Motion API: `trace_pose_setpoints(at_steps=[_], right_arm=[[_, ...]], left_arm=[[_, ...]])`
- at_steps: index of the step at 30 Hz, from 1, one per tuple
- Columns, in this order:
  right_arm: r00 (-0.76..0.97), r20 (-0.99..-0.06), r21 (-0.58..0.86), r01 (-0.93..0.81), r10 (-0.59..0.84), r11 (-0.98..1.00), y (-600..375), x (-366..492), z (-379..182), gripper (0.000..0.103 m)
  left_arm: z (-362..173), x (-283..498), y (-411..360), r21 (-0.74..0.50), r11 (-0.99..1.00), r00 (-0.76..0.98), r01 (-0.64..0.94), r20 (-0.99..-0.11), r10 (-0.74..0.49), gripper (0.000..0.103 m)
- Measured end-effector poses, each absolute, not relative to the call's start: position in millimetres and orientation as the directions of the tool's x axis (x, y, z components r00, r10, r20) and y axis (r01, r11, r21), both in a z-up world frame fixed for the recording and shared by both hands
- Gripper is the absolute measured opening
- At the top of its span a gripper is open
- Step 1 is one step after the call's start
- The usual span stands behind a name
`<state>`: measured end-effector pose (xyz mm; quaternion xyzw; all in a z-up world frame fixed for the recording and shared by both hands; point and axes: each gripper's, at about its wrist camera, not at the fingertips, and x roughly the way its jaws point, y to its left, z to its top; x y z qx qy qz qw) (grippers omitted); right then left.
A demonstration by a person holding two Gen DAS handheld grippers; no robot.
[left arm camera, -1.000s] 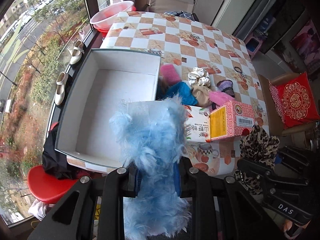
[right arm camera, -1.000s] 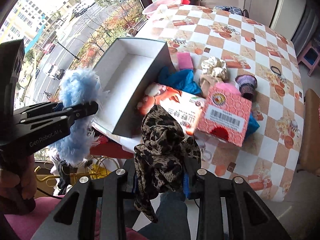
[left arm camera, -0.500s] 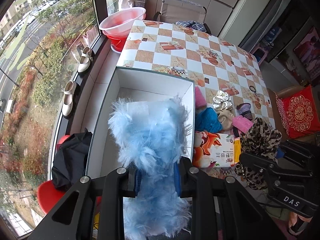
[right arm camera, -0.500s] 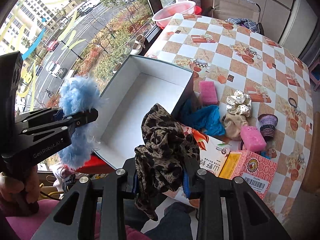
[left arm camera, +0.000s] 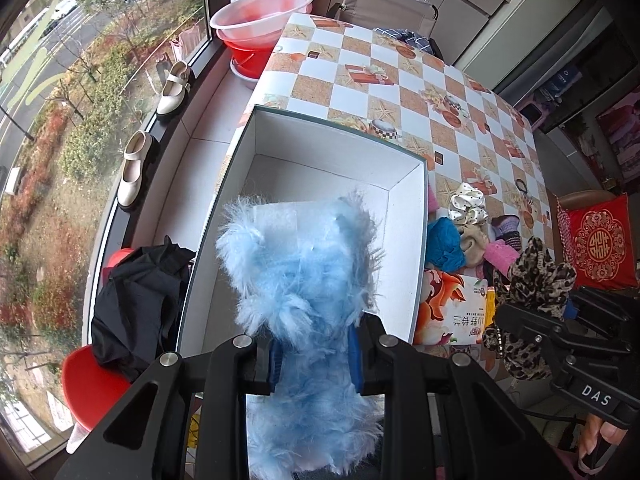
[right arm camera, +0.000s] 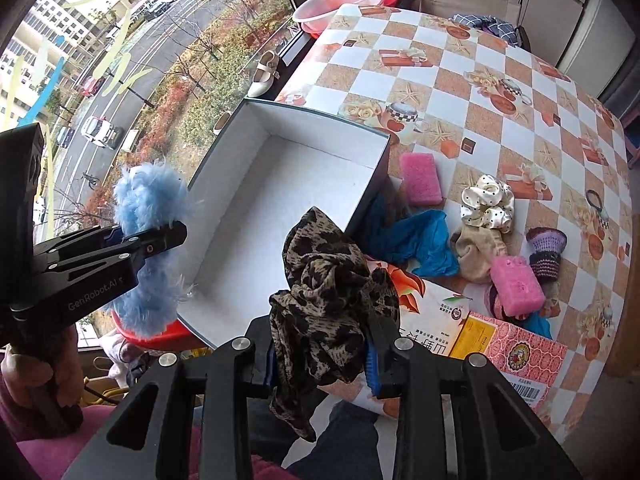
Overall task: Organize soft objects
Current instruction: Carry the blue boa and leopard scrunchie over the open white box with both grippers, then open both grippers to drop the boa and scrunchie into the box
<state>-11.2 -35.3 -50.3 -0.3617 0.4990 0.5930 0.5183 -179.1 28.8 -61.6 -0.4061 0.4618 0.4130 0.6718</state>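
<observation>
Holding fluffy blue item (left arm camera: 304, 280) clamped in left gripper (left arm camera: 316, 354) fingers, above white box (left arm camera: 416, 240) interior; right gripper (right arm camera: 320, 354) fingers clenched on leopard-print cloth (right arm camera: 328, 300), beside box's near right corner

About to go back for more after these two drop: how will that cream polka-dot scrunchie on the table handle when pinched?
The polka-dot scrunchie looks ruffled and satiny, so it will probably squash flat and may slip unless pinched deep. It seems light and floppy, unlikely to roll. It touches the beige cloth, which might drag along.
</observation>
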Motion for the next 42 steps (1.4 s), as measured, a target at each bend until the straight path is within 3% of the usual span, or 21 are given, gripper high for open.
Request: trace_pose_setpoints(at_steps=[20,42], right_arm=[[-0.239,-0.956,0.251,-0.967,0.170,0.049,60,-50,-80,0.034],[-0.228,-0.964,0.241,-0.966,0.138,0.092,84,-54,-94,0.034]], left_arm=[[-111,-171,78,-0.168,0.363,0.208,-0.917,-0.975,0.073,0.029],[-123,-164,89,-0.185,0.381,0.217,-0.906,-0.975,0.043,0.030]])
